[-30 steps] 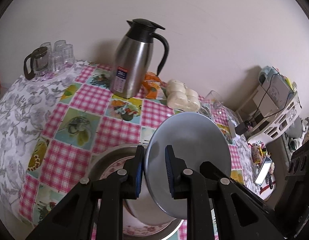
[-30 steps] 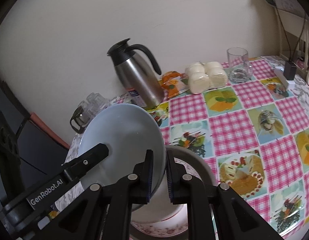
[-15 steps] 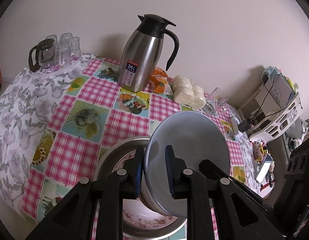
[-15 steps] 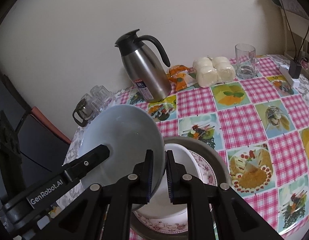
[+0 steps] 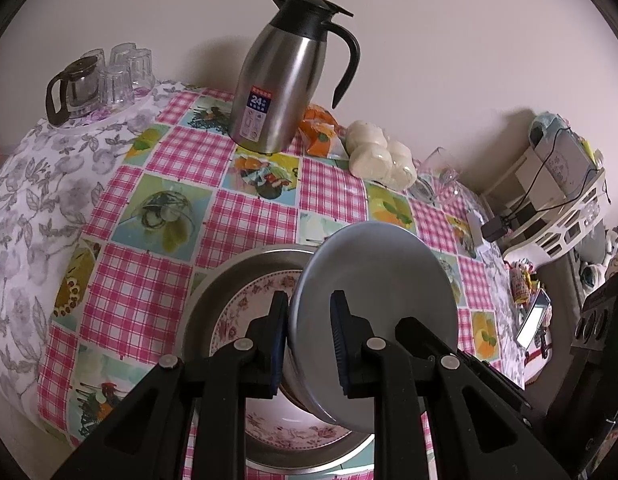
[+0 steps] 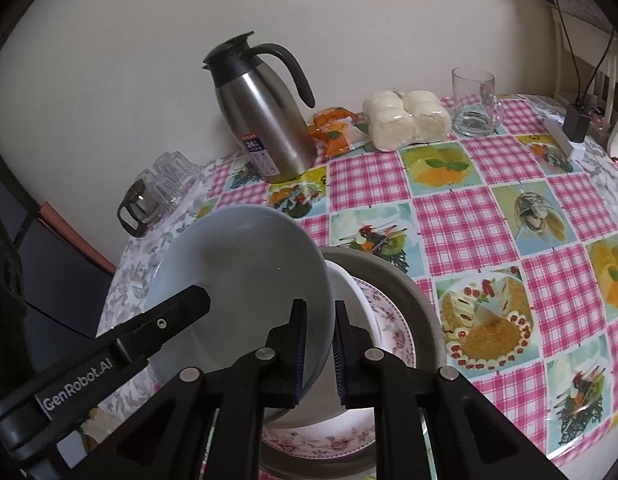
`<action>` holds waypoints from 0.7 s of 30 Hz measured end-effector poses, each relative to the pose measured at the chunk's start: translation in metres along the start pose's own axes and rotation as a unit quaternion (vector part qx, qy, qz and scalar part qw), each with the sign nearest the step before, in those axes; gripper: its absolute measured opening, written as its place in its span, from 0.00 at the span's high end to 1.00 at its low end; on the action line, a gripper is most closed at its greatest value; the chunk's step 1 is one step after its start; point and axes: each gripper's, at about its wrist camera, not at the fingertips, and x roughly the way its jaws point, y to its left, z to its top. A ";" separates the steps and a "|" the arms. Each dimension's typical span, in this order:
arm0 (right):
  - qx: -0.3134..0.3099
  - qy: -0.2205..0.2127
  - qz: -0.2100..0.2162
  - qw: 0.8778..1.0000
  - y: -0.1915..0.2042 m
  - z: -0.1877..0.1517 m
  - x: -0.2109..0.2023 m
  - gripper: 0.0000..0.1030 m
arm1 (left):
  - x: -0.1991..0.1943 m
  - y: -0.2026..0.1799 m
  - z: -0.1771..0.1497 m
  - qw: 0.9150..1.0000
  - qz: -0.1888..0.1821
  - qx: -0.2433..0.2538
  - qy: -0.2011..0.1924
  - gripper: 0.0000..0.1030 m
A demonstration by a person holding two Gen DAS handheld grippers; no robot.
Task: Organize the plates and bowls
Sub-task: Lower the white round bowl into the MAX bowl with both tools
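Note:
A pale blue-grey bowl (image 5: 373,296) is held tilted on edge above a steel basin (image 5: 229,276). My left gripper (image 5: 309,344) is shut on its rim, and my right gripper (image 6: 319,352) is shut on the same bowl (image 6: 237,280) at the opposite rim. The basin (image 6: 413,296) holds a floral plate (image 5: 245,300) and a white bowl (image 6: 349,292) on it. The left gripper's body (image 6: 109,352) shows in the right wrist view.
On the pink checked tablecloth (image 6: 469,216) stand a steel thermos jug (image 5: 281,80), an orange snack packet (image 5: 319,132), a pack of white buns (image 6: 405,118) and a glass mug (image 6: 473,100). A glass teapot with cups (image 5: 97,80) sits far left. A power strip (image 6: 565,136) lies at the right edge.
Both grippers have lifted and drawn back with the bowl, so more of the table, the basin and the floral plate shows. The grips have not changed.

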 end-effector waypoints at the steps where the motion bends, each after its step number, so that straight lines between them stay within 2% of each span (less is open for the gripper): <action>1: 0.001 0.001 -0.001 1.000 -0.001 0.000 0.000 0.85 | 0.001 -0.001 0.000 1.000 0.001 0.002 0.003 0.80; 15: 0.004 0.028 -0.020 0.999 -0.007 -0.004 0.012 0.85 | 0.013 0.002 -0.001 1.000 0.009 -0.006 0.025 0.80; 21: 0.002 0.028 -0.018 0.999 -0.005 -0.004 0.012 0.84 | 0.011 0.003 0.000 1.000 0.011 -0.006 0.021 0.77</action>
